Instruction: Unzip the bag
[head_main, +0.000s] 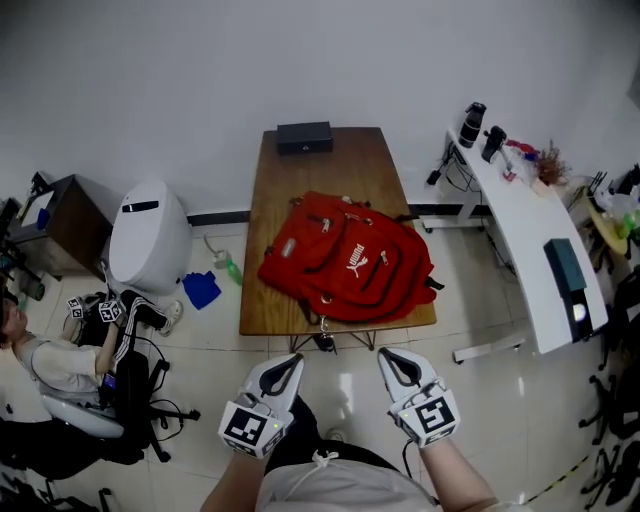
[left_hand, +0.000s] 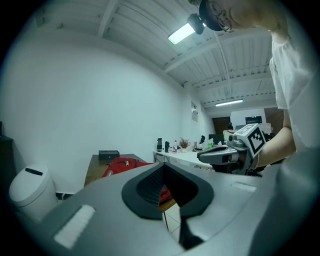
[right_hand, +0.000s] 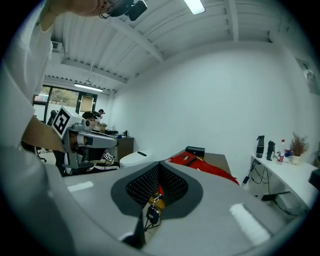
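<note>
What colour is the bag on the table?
The bag is red with a white logo; the head view shows it best.
</note>
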